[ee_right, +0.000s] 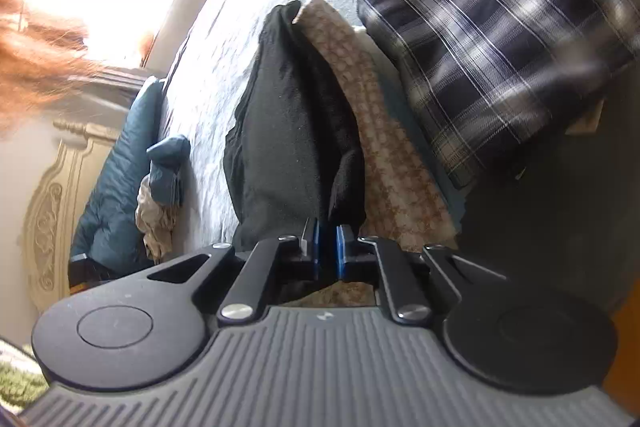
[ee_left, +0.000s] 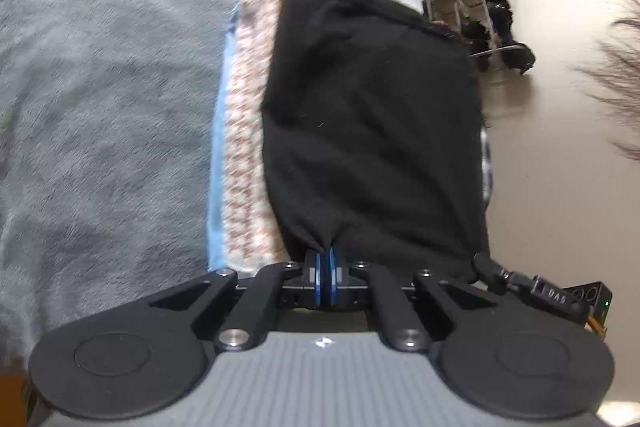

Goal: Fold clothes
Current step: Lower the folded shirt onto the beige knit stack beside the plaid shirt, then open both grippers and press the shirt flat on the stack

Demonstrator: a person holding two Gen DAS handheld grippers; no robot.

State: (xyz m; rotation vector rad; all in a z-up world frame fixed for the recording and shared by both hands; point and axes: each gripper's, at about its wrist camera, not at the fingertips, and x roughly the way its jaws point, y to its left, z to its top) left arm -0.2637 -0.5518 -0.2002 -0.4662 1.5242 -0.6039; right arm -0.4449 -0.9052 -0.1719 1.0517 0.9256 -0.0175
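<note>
Both grippers pinching one black garment [ee_left: 372, 115] above the grey bedspread [ee_left: 100, 87] — left gripper [ee_left: 325, 259] and right gripper [ee_right: 327, 239] each clamping an edge, cloth hanging beside a knitted piece [ee_left: 248, 131]; lifting evenly and keeping the edge taut looks wise.

Matt black knit garment [ee_left: 372, 131], nubby woven patterned cloth [ee_left: 248, 147], and plush grey blanket [ee_left: 104, 75] are recorded.
</note>
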